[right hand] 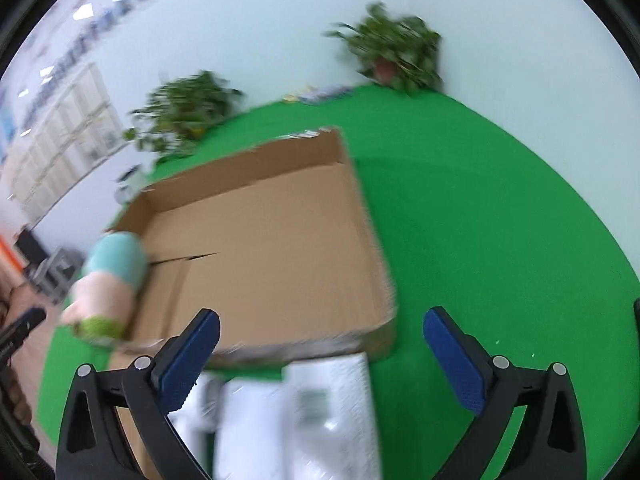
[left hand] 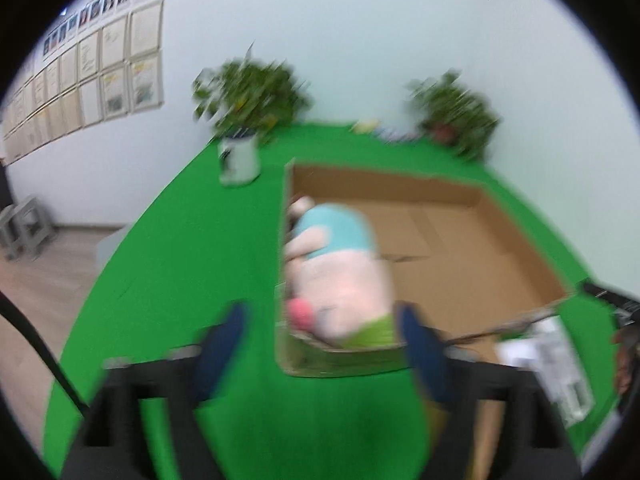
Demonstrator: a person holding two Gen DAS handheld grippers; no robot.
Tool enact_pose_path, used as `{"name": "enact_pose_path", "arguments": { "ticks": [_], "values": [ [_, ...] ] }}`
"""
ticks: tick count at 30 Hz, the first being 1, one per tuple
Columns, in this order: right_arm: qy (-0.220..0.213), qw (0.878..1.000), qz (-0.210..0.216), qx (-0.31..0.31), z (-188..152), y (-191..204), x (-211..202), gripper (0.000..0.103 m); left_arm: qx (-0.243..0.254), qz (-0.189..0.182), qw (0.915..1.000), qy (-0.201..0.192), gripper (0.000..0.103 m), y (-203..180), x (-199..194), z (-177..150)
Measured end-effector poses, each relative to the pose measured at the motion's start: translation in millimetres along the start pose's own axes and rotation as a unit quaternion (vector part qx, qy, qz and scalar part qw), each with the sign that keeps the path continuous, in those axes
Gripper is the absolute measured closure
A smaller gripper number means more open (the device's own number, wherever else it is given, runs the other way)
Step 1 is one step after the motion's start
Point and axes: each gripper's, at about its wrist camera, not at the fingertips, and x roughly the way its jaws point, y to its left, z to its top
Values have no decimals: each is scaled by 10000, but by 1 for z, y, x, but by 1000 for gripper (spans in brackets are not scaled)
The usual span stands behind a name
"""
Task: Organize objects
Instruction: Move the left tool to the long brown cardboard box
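Along the left edge of the green table (left hand: 168,280) in the left wrist view, we see a white pot (left hand: 239,160) with a leafy plant, smeared by motion. To its right sits the open cardboard box (left hand: 480,240), and in the box's near left corner lies a plush toy (left hand: 340,272), pale pink with a light blue part and a green band; blur hides its finer features. The left tongs (left hand: 324,356) stand spread wide with nothing between the blue pads, and the toy shows just beyond them, apart from both pads as far as we can tell. Further right, by the box's near right corner, lies a white printed packet (left hand: 548,364), its print unreadable. A second plant (left hand: 456,116) stands at the far right corner of the table, with small items beside it too blurred for us to name.

From the right wrist view, the toy (right hand: 112,280) leans at the box's left wall, partly cut off by it. The box (right hand: 272,240) fills the middle, its floor bare cardboard. Right tongs (right hand: 322,354) gape wide and hold nothing; the white packet (right hand: 304,412) lies beneath them, its lower part running out of frame.
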Motion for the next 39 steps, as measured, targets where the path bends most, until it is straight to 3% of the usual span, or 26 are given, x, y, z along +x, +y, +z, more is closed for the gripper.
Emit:
{"name": "enact_pose_path", "arguments": {
  "ticks": [4, 8, 12, 16, 19, 24, 29, 31, 39],
  "values": [
    [75, 9986, 395, -342, -25, 32, -27, 0, 200, -576, 9981, -65, 14, -28, -28, -11],
    [312, 9927, 986, -615, -73, 68, -54, 1, 153, -1089, 9939, -9, 14, -48, -41, -31],
    [713, 9783, 1510, -1223, -123, 103, -77, 1, 54, -1770, 9825, 580, 14, -56, -35, -61],
    [1109, 9680, 1665, -1512, -173, 139, -96, 1, -362, -2092, 9713, 1077, 15, -53, -18, -85],
    [1140, 9677, 1458, -1710, -192, 162, -105, 1, -718, -2465, 9567, 1373, 19, -50, -7, -100],
    [1385, 9671, 1215, -1753, -210, 190, -100, 1, -937, -2658, 9476, 1503, 19, -50, -6, -117],
    [1365, 9613, 741, -2274, -226, 218, -93, 2, -999, -2863, 9354, 1816, 19, -52, -2, -135],
    [1317, 9596, 547, -2427, -229, 218, -88, 9, -916, -2879, 9350, 1856, 19, -56, -4, -142],
    [1263, 9661, 804, -2102, -232, 216, -98, 11, -1245, -2787, 9321, 1951, 19, -36, -7, -162]
  ]
}}
